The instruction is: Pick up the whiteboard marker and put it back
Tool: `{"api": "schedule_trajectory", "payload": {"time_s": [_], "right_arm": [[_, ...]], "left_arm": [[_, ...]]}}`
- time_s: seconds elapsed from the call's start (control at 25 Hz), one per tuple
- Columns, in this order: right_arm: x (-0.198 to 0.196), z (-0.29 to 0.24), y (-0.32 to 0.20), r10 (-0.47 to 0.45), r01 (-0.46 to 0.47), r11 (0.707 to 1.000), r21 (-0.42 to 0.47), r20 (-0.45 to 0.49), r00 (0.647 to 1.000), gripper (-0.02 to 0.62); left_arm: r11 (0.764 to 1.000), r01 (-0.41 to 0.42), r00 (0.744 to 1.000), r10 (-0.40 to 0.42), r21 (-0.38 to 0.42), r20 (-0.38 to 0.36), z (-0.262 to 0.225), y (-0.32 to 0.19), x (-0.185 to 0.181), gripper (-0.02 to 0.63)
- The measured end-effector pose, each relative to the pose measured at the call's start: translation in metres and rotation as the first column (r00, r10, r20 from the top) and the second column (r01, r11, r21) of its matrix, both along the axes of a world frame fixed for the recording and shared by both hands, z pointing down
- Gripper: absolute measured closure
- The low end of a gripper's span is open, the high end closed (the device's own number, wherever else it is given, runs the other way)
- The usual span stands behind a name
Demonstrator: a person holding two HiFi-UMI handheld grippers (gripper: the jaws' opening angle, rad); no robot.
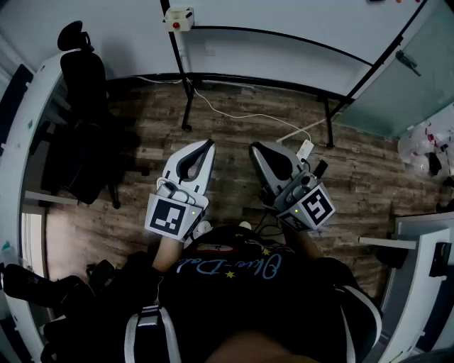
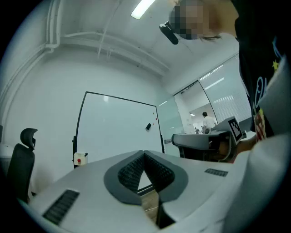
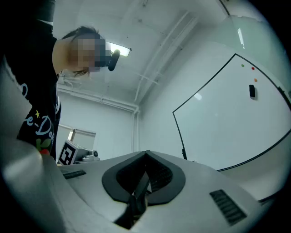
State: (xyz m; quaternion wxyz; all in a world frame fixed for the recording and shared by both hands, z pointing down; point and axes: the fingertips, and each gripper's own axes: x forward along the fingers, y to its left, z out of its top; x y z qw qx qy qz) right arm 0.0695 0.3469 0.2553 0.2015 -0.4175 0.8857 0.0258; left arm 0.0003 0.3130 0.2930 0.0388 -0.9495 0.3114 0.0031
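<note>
I cannot pick out a whiteboard marker in any view. The whiteboard (image 1: 269,53) stands on its black frame ahead of me, also showing in the left gripper view (image 2: 118,127) and the right gripper view (image 3: 236,123). A small dark item (image 3: 252,91) and some coloured dots are stuck on the board. My left gripper (image 1: 211,144) is held level in front of my body, its jaws shut at the tips (image 2: 144,154) with nothing between them. My right gripper (image 1: 252,149) is beside it, tilted upward, jaws shut (image 3: 146,154) and empty as far as I can see.
A white box with a red button (image 1: 179,18) hangs at the board's left post. A black office chair (image 1: 81,78) stands at the left by a white desk (image 1: 21,142). A white cable (image 1: 248,115) and plug strip (image 1: 305,149) lie on the wood floor. Another desk (image 1: 418,234) is on the right.
</note>
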Motion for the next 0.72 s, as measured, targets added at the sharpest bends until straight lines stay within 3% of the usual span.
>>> {"api": "schedule_trajectory", "payload": {"time_s": [0.2, 0.4, 0.72], "right_arm": [[0.016, -0.006, -0.003, -0.017, 0.016, 0.999, 0.034, 0.024, 1.0, 0.581], [0.035, 0.006, 0.005, -0.047, 0.048, 0.998, 0.037, -0.019, 0.999, 0.58], [0.036, 0.007, 0.003, -0.098, 0.096, 0.994, 0.045, 0.051, 0.994, 0.58]], "left_arm": [[1.0, 0.01, 1.0, -0.01, 0.029, 0.01, -0.002, -0.002, 0.014, 0.62], [0.999, 0.037, 0.999, -0.037, 0.023, 0.017, 0.0, 0.006, 0.033, 0.62], [0.995, 0.094, 0.991, -0.097, 0.036, 0.09, 0.007, 0.014, 0.03, 0.62]]}}
